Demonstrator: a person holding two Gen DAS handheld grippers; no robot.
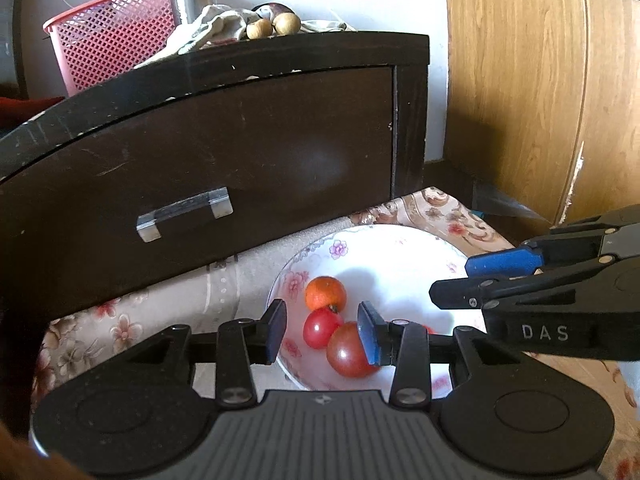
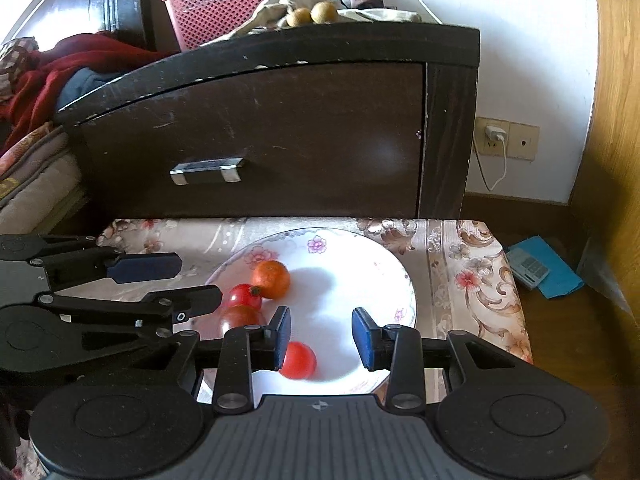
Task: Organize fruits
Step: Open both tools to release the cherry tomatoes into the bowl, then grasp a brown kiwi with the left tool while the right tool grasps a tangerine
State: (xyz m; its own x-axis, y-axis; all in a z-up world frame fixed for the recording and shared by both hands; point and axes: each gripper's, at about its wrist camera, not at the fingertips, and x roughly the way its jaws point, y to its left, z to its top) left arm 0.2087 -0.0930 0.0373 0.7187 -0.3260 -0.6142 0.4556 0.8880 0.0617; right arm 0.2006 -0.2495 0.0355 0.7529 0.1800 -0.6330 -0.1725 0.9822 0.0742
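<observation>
A white floral-rimmed plate (image 2: 384, 264) sits on a floral tablecloth (image 2: 472, 280), directly in front of a dark wooden cabinet (image 2: 280, 128) with a metal handle (image 2: 207, 171).

Fruit on the plate: one orange (image 2: 272, 279) toward the rear left; a small red tomato (image 2: 245, 297) touching it on the near side; a larger, darker tomato (image 2: 240, 318) just in front of that, partly hidden in the right wrist view by the left gripper's finger. A fourth red fruit (image 2: 298, 360), probably another tomato, though its outline is blurred, lies apart from the cluster at the plate's near edge.

The left gripper (image 1: 322, 330) hangs over the near-left part of the plate, jaws apart and holding nothing. In the left wrist view the small tomato (image 1: 320, 327) falls between the pads and the larger tomato (image 1: 350, 350) lies partly behind the right-hand pad; whether they touch cannot be told.

The right gripper (image 2: 321, 336) hangs over the plate's near edge, jaws apart and empty. The blurred red fruit lies beside its left pad (image 2: 282, 338).

On the cabinet top: a pink mesh basket (image 2: 216, 4), crumpled cloth (image 2: 276, 10) and two small brownish round fruits (image 2: 312, 14). A charger (image 2: 495, 134) is plugged into a wall socket at right. A blue item (image 2: 548, 268) lies on the floor beside the table.
</observation>
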